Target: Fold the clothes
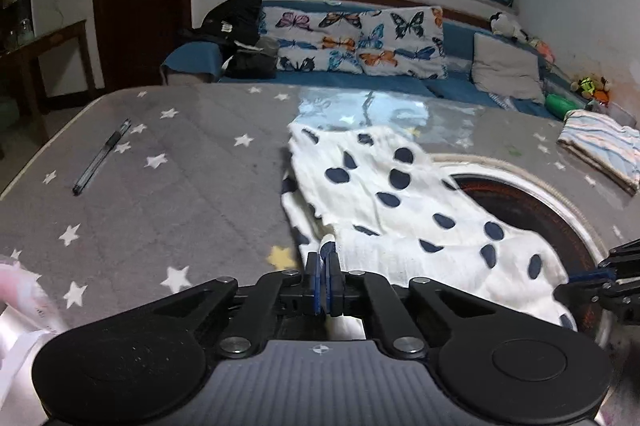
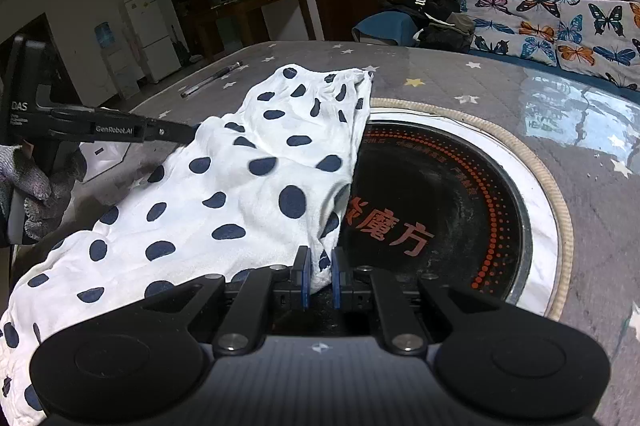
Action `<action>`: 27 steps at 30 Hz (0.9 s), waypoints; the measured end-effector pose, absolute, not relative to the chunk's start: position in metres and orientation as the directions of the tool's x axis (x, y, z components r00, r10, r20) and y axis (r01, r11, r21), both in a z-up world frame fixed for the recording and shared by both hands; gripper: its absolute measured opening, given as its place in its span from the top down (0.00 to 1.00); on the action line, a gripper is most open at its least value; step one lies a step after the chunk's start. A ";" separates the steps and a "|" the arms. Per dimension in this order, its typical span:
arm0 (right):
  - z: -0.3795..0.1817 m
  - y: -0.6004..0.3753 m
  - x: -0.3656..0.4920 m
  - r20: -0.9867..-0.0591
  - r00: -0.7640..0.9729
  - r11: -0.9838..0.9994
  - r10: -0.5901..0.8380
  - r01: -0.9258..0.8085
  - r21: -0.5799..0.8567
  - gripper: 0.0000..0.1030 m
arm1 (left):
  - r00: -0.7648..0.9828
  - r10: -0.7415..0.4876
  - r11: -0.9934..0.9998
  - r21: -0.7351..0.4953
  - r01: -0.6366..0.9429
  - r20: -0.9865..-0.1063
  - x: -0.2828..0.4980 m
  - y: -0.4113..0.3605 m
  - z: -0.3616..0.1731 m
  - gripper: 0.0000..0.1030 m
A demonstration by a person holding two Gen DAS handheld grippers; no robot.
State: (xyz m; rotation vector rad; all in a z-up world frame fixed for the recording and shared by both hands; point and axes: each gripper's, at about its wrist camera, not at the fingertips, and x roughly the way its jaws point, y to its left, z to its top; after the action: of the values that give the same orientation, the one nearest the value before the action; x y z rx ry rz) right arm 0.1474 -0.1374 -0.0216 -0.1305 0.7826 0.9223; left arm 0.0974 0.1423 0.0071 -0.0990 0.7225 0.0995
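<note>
A white garment with dark blue polka dots (image 1: 404, 202) lies on the grey star-patterned table (image 1: 168, 162), partly over the round black hotplate (image 1: 528, 210). My left gripper (image 1: 325, 258) is shut on the garment's near edge. In the right wrist view the same garment (image 2: 224, 194) stretches from the near left to the far middle. My right gripper (image 2: 320, 266) is shut on a fold of its near edge beside the hotplate (image 2: 436, 202). The left gripper's body (image 2: 100, 130) shows at the left, its fingertips hidden against the cloth. The right gripper's body (image 1: 612, 278) shows at the right edge of the left wrist view.
A pen (image 1: 102, 156) lies on the table's left part. A folded striped cloth (image 1: 604, 146) sits at the far right. Pale pink and white fabric (image 1: 20, 298) lies at the near left. A blue sofa with butterfly cushions (image 1: 360, 42) stands behind the table.
</note>
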 end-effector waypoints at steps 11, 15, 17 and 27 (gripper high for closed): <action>-0.020 -0.136 0.147 -0.666 0.349 0.612 0.659 -0.764 0.206 0.90 | 0.713 0.070 0.984 -0.068 -0.162 -0.698 0.105 0.149 0.004 0.94; -0.010 -0.136 0.149 -0.651 0.338 0.598 0.680 -0.769 0.225 0.87 | 0.730 0.079 0.984 -0.064 -0.166 -0.679 0.106 0.148 0.014 0.93; -0.002 -0.135 0.151 -0.639 0.340 0.591 0.690 -0.774 0.227 0.87 | 0.738 0.075 0.983 -0.073 -0.166 -0.670 0.108 0.147 0.019 0.93; 0.011 -0.106 0.167 -0.620 0.344 0.563 0.705 -0.803 0.196 0.87 | 0.726 0.015 0.985 -0.116 -0.130 -0.688 0.129 0.146 0.012 0.93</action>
State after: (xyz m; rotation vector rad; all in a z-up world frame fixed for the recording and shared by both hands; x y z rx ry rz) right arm 0.1671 -0.1057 0.0113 -0.1533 0.7224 0.9845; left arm 0.1287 0.1460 0.0116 -0.1599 0.7550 0.0803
